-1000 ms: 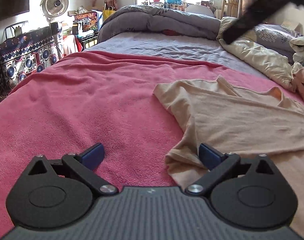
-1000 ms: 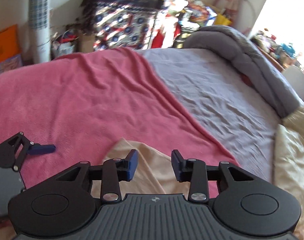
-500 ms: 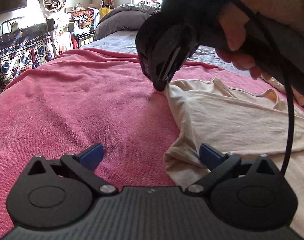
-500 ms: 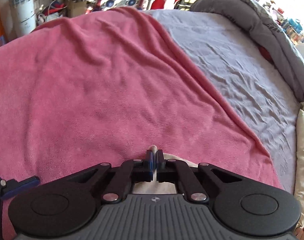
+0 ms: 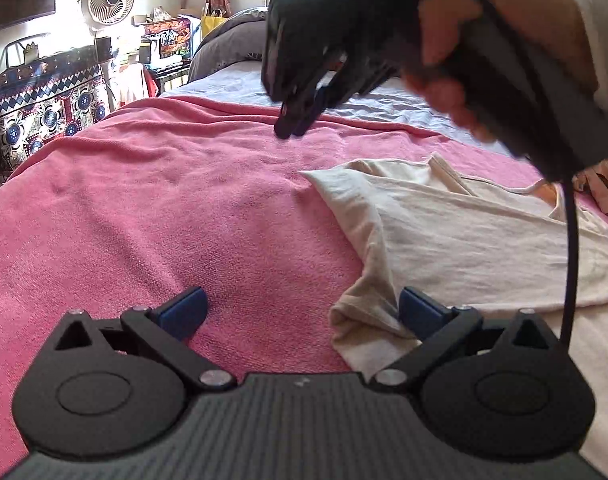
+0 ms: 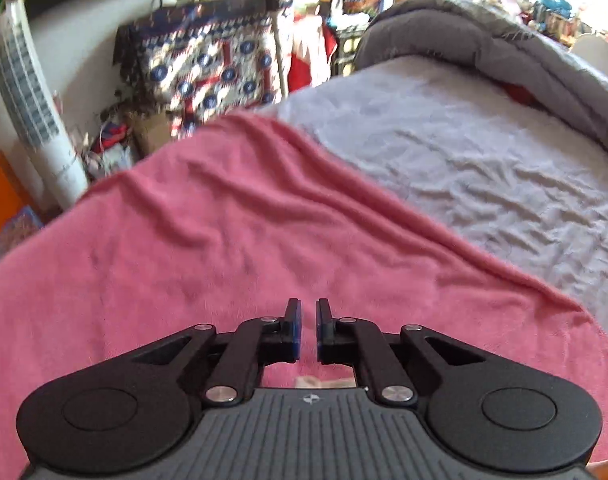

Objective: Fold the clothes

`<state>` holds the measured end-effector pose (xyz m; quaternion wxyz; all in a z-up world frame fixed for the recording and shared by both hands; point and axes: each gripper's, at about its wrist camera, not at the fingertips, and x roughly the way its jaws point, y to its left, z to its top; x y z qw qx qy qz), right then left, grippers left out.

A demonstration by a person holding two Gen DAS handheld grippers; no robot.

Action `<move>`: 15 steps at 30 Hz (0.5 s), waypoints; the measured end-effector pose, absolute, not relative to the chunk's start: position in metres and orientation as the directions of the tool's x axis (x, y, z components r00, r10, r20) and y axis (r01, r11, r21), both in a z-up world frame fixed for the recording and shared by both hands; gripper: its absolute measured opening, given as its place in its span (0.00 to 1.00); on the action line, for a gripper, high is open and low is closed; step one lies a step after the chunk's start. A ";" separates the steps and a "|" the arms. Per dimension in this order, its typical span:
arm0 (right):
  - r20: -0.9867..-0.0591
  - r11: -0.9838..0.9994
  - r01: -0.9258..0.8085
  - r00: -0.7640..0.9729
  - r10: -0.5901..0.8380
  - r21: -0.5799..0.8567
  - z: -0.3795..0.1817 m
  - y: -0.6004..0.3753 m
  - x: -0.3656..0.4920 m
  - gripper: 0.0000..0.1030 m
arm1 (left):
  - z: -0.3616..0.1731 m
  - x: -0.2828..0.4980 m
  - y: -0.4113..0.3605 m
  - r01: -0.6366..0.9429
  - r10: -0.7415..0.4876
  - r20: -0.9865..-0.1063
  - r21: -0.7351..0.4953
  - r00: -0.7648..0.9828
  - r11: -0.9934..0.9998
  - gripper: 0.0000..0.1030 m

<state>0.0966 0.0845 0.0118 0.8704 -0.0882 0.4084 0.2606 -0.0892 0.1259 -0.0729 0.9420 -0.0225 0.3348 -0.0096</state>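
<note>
A cream T-shirt (image 5: 464, 232) lies spread on a pink blanket (image 5: 163, 208), its sleeve corner pointing to the far left and its hem bunched near me. My left gripper (image 5: 299, 312) is open low over the blanket, its right finger beside the bunched hem. My right gripper (image 5: 293, 126) hangs in the air above the blanket beyond the shirt's sleeve corner, held by a hand. In the right wrist view its pads (image 6: 307, 330) stand a narrow gap apart with nothing between them, and a sliver of the shirt (image 6: 324, 382) shows under it.
A grey sheet (image 6: 484, 168) covers the far half of the bed, with a rolled grey duvet (image 6: 524, 52) behind. A patterned cloth (image 5: 43, 108), a fan (image 5: 107, 0) and clutter stand past the bed's left edge. The right gripper's cable (image 5: 570, 248) hangs over the shirt.
My right gripper was shut on the shirt's sleeve corner; it has let go, opened slightly, and lifted up and away to the far left. The sleeve corner lies flat. The left gripper has not moved.
</note>
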 end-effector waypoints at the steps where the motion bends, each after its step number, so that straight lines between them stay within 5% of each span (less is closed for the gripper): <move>1: -0.721 0.859 -0.507 0.568 0.396 0.073 0.030 0.072 0.093 0.14 | -0.073 -0.089 0.126 0.002 -0.032 -0.630 -0.048 0.776 0.999 0.99; 6: -0.536 0.904 -0.407 0.738 0.409 0.130 0.117 -0.023 0.045 0.55 | -0.075 -0.096 0.126 0.007 -0.036 -0.628 -0.048 0.778 0.999 0.99; 11: -0.442 0.964 -0.230 0.857 0.265 0.133 0.140 -0.154 -0.055 0.60 | -0.076 -0.101 0.126 0.007 -0.035 -0.628 -0.047 0.777 0.999 1.00; 15: -0.450 0.979 -0.002 0.888 0.096 0.205 0.083 -0.253 -0.139 0.61 | -0.073 -0.093 0.128 0.003 -0.025 -0.632 -0.035 0.774 0.999 1.00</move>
